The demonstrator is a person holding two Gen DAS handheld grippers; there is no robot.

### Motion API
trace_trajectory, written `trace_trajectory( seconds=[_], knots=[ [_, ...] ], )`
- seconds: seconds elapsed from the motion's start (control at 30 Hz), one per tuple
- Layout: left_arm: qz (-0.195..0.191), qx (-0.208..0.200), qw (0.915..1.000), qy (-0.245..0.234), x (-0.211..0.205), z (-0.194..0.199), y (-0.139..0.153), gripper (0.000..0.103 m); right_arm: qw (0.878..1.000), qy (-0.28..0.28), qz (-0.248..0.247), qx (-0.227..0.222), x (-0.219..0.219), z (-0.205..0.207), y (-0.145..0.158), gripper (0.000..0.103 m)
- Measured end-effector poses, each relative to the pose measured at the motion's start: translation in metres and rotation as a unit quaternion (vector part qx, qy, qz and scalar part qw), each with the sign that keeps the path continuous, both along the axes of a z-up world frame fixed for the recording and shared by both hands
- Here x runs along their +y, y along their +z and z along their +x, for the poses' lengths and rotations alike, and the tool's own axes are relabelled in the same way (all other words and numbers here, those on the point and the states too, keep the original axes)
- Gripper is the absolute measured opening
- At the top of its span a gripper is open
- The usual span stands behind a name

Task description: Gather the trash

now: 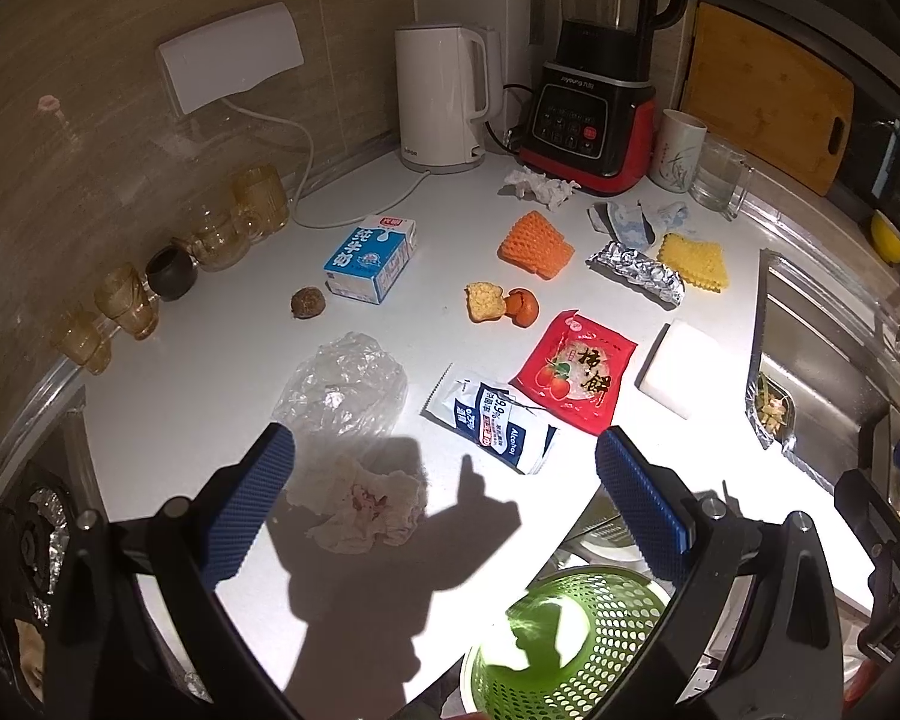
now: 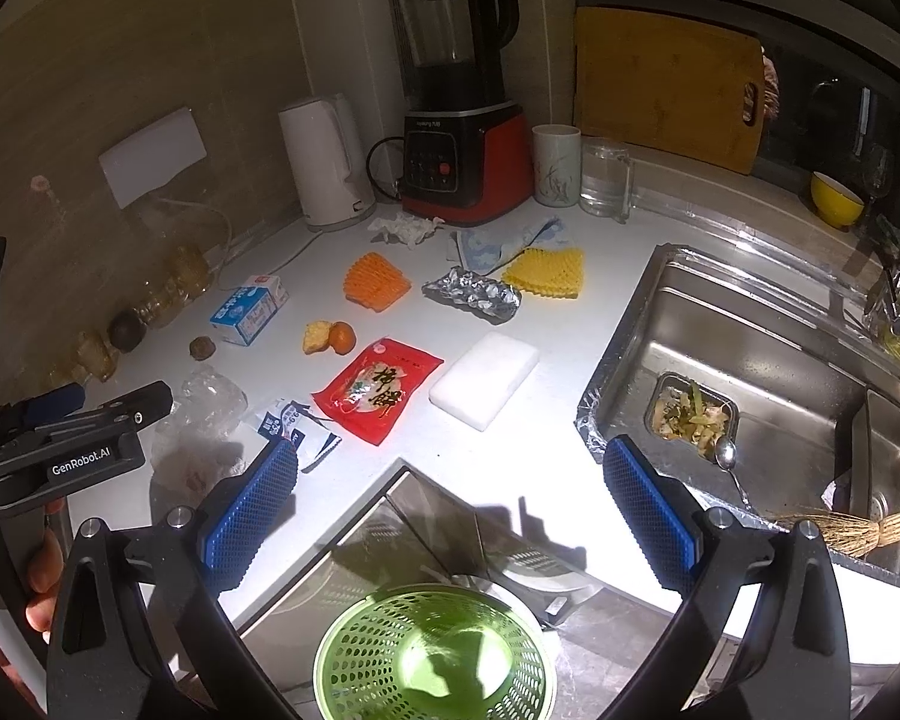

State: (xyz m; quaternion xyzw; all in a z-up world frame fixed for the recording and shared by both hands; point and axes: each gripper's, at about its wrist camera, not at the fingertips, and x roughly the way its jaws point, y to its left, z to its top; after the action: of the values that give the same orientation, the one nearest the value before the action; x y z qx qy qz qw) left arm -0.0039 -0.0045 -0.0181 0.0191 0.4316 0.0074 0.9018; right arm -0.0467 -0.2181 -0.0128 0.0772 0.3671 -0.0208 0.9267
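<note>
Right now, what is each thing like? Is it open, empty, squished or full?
left hand-held gripper: open, holding nothing
right hand-held gripper: open, holding nothing
green basket: empty
milk carton: lying on its side
foil: crumpled
stained tissue: crumpled
red snack packet: lying flat
glass mug: upright, seems to hold water
sink strainer: full of scraps

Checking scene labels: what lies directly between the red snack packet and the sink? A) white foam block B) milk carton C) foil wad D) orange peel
A: the white foam block sits on the counter with the red snack packet on one side and the sink on the other.
</note>
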Motion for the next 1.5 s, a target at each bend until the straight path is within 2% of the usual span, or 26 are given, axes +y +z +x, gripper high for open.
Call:
trace_trajectory(
  seconds=[0.23,0.4,0.57,0.7,0.8,0.93,1.0,1.07,1.1,1.13,1.17,1.27,1.37,1.47,1.5],
  knots=[
    [-0.021,-0.01,0.9997,-0.013,0.025,0.0,-0.018,0.096,1.0,0.021,-0.002,0.01,-0.01,0.005,-0.011,0.101],
    [-0.031,-0.005,0.9988,0.037,0.077,0.002,-0.043,0.096,0.998,0.058,0.0,0.027,-0.013,0.008,-0.035,0.101],
    [-0.075,-0.006,0.9952,0.063,0.116,0.004,-0.061,0.096,0.993,0.102,0.002,0.052,-0.003,0.013,-0.063,0.101],
    [-0.064,0.006,0.9974,0.032,0.116,0.025,-0.075,0.096,0.989,0.134,0.007,0.065,0.013,0.017,-0.079,0.101],
    [-0.03,0.022,0.9992,-0.014,0.108,0.053,-0.087,0.096,0.986,0.152,0.0,0.062,0.034,0.022,-0.083,0.101],
    [-0.008,0.057,0.9961,-0.067,0.098,0.086,-0.104,0.096,0.984,0.168,0.004,0.056,0.07,0.03,-0.085,0.101],
    [0.011,0.076,0.9923,-0.098,0.093,0.097,-0.114,0.091,0.982,0.178,0.027,0.057,0.087,0.033,-0.086,0.101],
    [0.03,0.088,0.9887,-0.118,0.09,0.101,-0.122,0.066,0.98,0.185,0.043,0.062,0.107,0.04,-0.09,0.101],
    [0.039,0.095,0.9872,-0.122,0.09,0.103,-0.127,0.058,0.98,0.184,0.046,0.064,0.116,0.044,-0.092,0.101],
    [0.041,0.103,0.9856,-0.127,0.092,0.106,-0.132,0.04,0.979,0.183,0.052,0.067,0.125,0.048,-0.095,0.101],
    [0.034,0.111,0.9848,-0.13,0.095,0.107,-0.134,0.029,0.979,0.181,0.059,0.072,0.134,0.053,-0.099,0.101],
    [-0.009,0.11,0.9859,-0.126,0.112,0.106,-0.132,0.016,0.976,0.18,0.087,0.087,0.154,0.068,-0.11,0.101],
    [-0.034,0.089,0.9885,-0.118,0.127,0.099,-0.122,0.012,0.975,0.18,0.084,0.098,0.175,0.084,-0.121,0.096],
    [-0.051,0.067,0.9901,-0.112,0.142,0.091,-0.11,0.011,0.975,0.185,0.054,0.111,0.2,0.099,-0.133,0.083],
    [-0.057,0.063,0.9901,-0.111,0.147,0.09,-0.106,0.011,0.975,0.184,0.047,0.116,0.206,0.102,-0.137,0.074]
  ],
)
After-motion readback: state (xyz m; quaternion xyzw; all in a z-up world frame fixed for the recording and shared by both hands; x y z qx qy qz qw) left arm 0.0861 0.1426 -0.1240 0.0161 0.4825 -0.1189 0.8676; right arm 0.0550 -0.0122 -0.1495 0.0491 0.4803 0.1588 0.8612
